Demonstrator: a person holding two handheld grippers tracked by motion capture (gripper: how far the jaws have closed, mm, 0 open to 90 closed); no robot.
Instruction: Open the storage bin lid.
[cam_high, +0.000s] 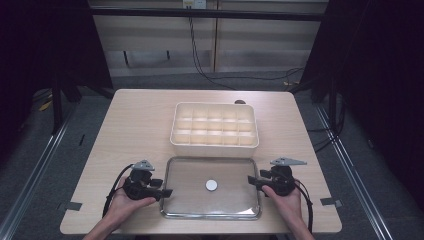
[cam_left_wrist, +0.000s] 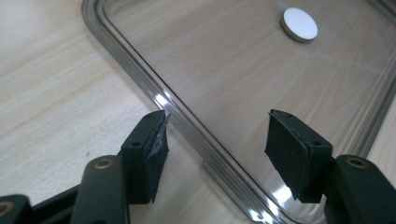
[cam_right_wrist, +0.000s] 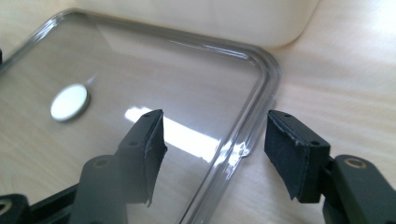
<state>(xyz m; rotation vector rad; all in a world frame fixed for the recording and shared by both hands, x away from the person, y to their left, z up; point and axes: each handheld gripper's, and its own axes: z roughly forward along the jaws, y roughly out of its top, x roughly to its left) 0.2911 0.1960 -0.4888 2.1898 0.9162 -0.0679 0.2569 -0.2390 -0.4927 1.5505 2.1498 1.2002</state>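
One clear plastic lid (cam_high: 210, 188) lies flat on the wooden table (cam_high: 135, 125), at the near edge, its long axis running left to right and its short sides facing the two grippers. One small white round disc (cam_high: 212, 185) sits at its middle; whether the disc is part of the lid or lies on it cannot be told. Just beyond the lid's far edge stands one cream compartment box (cam_high: 215, 125), open-topped, divided into three rows of five cells, its long axis also running left to right.

There are two grippers, one in each hand. The left gripper (cam_high: 161, 192) is at the lid's left short side. In the left gripper view its jaws stand apart on either side of the lid's raised rim (cam_left_wrist: 187, 121), the pads (cam_left_wrist: 156, 154) not pressing on it, so nothing is held. The right gripper (cam_high: 256, 181) is at the lid's right short side. In the right gripper view its jaws likewise straddle the rim near the lid's far right corner (cam_right_wrist: 266, 70), parted and gripping nothing.
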